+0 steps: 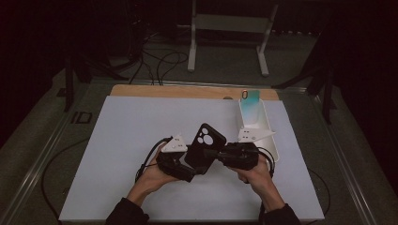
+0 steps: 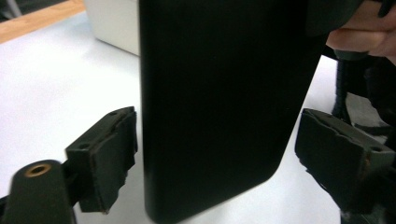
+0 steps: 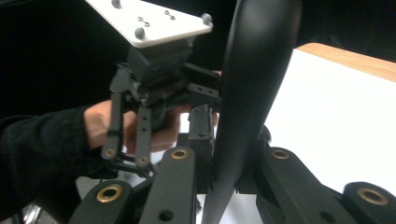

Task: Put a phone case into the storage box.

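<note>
a: where's the black phone case point(image 1: 204, 146) right now?

b: lifted above the white table point(image 1: 117, 140), between both hands. the right gripper point(image 1: 220, 153) is clenched on one long edge, so it alone carries the case.

a: and the left gripper point(image 1: 190, 174)?

b: released. its pads point(image 2: 109, 156) stand either side of the case's lower end with a gap on each side, not pressing.

a: so how to take it over cleanly?

b: i'd centre the case between those pads, close squarely on its flat sides, and loosen the right only once the left grip looks firm. the white bin point(image 1: 270, 136) with the teal phone point(image 1: 252, 97) sits just beyond
</note>
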`<state>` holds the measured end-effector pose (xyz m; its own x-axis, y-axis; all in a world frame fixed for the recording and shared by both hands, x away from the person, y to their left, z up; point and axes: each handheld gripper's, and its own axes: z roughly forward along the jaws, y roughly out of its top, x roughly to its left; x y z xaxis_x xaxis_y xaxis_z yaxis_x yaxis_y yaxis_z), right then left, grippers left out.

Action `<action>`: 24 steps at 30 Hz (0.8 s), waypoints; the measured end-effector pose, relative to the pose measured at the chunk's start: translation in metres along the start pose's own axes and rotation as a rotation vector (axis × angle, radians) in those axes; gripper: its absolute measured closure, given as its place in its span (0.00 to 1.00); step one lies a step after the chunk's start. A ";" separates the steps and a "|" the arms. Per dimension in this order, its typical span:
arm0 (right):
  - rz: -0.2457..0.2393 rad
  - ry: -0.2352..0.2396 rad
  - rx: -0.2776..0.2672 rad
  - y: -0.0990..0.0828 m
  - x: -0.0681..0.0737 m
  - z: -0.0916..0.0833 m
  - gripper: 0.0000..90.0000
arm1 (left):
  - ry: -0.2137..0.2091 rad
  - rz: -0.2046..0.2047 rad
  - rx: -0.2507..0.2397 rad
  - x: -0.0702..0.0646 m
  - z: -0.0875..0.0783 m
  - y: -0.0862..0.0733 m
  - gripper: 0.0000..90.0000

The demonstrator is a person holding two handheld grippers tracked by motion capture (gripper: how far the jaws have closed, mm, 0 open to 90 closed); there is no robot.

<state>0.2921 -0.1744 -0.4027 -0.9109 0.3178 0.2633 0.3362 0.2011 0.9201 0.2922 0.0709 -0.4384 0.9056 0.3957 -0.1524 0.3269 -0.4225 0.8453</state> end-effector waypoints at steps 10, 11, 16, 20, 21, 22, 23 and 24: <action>-0.029 -0.026 -0.005 0.002 -0.003 -0.006 0.89 | -0.038 0.034 0.002 -0.002 -0.004 -0.002 0.53; -0.029 -0.032 -0.005 0.003 -0.003 -0.008 0.89 | -0.038 0.034 0.002 -0.002 -0.004 -0.002 0.57; -0.049 -0.057 -0.002 0.004 -0.004 -0.012 0.83 | -0.061 0.048 0.005 -0.003 -0.003 -0.003 0.70; -0.053 -0.082 0.012 0.003 -0.005 -0.011 0.77 | -0.066 0.046 0.013 -0.003 -0.003 -0.003 0.78; -0.057 -0.088 0.015 0.003 -0.005 -0.011 0.75 | -0.067 0.045 0.012 -0.003 -0.003 -0.003 0.78; -0.055 -0.098 0.019 0.002 -0.006 -0.010 0.70 | -0.069 0.044 0.012 -0.003 -0.003 -0.003 0.82; -0.055 -0.098 0.019 0.002 -0.006 -0.010 0.70 | -0.073 0.042 0.011 -0.002 -0.003 -0.003 0.82; -0.055 -0.098 0.019 0.002 -0.006 -0.010 0.70 | -0.073 0.042 0.011 -0.002 -0.003 -0.003 0.84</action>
<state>0.2957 -0.1850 -0.3996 -0.9004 0.3951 0.1823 0.2918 0.2376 0.9265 0.2883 0.0736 -0.4392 0.9358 0.3171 -0.1544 0.2909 -0.4468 0.8460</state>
